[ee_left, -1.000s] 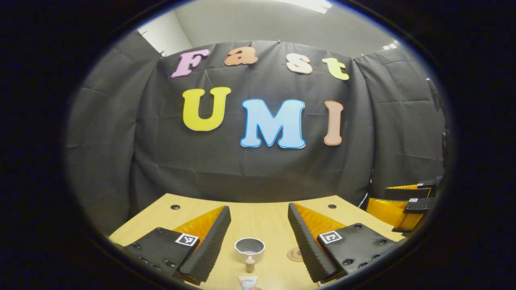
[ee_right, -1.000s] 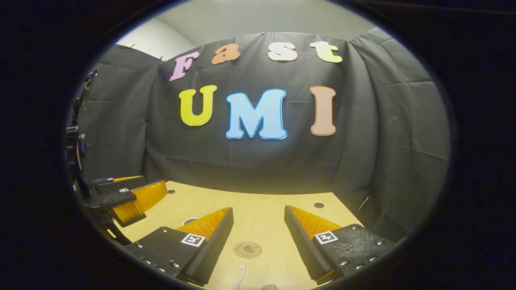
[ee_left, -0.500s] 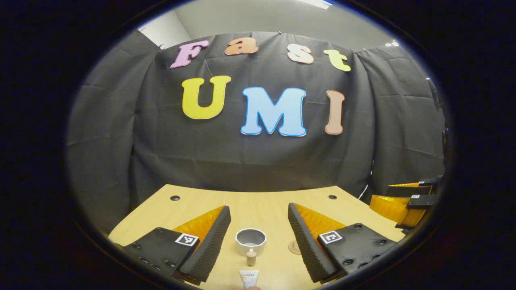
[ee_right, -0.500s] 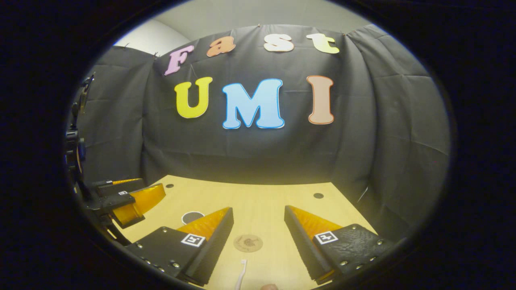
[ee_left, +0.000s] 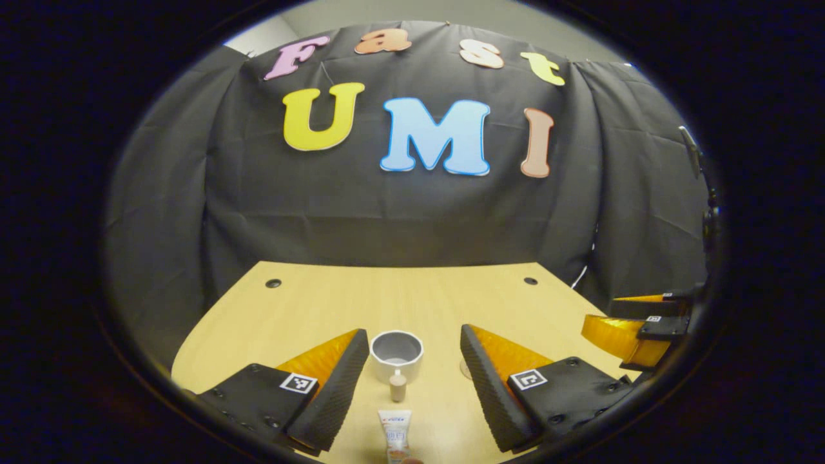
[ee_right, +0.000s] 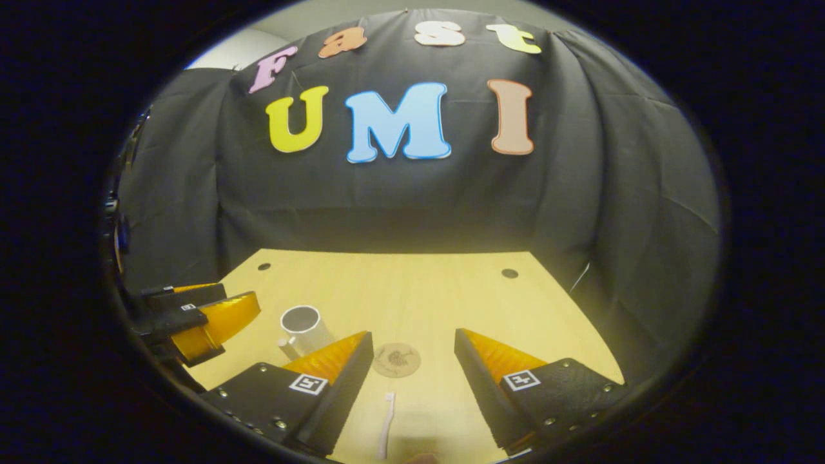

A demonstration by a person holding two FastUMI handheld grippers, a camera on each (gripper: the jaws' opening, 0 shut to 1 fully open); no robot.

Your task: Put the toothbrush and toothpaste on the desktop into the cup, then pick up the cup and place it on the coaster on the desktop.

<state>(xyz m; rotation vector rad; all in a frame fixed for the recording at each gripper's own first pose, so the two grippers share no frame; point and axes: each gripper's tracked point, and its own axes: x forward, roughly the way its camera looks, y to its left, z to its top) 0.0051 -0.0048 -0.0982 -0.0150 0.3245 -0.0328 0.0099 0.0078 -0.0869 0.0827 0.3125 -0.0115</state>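
Note:
A white cup stands upright on the wooden desktop, straight ahead between the fingers of my open left gripper. A toothpaste tube with a beige cap lies in front of the cup, cap pointing at it. In the right gripper view the cup is at the left, the round brown coaster lies ahead between the open fingers of my right gripper, and a white toothbrush lies near the bottom edge. Both grippers hover above the desk with nothing between their fingers.
The desktop has two small dark holes near its far corners, and the black cloth wall hangs right behind it. My right gripper is at the right edge of the left gripper view, and my left gripper sits left in the right gripper view.
Both views have tilted downward, showing more desktop. The cup, toothpaste, coaster and toothbrush sit higher in the views and show more fully. Both grippers stay open.

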